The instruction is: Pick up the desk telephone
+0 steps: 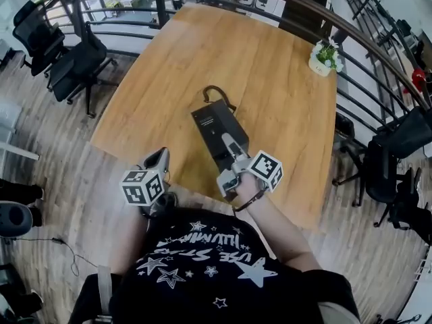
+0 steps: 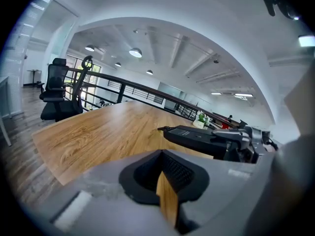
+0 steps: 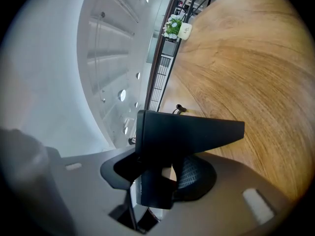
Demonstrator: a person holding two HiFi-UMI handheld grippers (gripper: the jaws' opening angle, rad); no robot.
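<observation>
desk telephone black, mid desk, long axis toward 12 o'clock, cord looped at far end. right gripper at 6 o'clock end of desk telephone, fingers clamped on its body, about half spread. in left gripper view it looked lifted clear of wood. left gripper at 8 o'clock of it, off near desk edge, fingers drawn together to thin slit, nothing held. potted plant at 2 o'clock near desk edge. office chairs at 10 o'clock on floor.
</observation>
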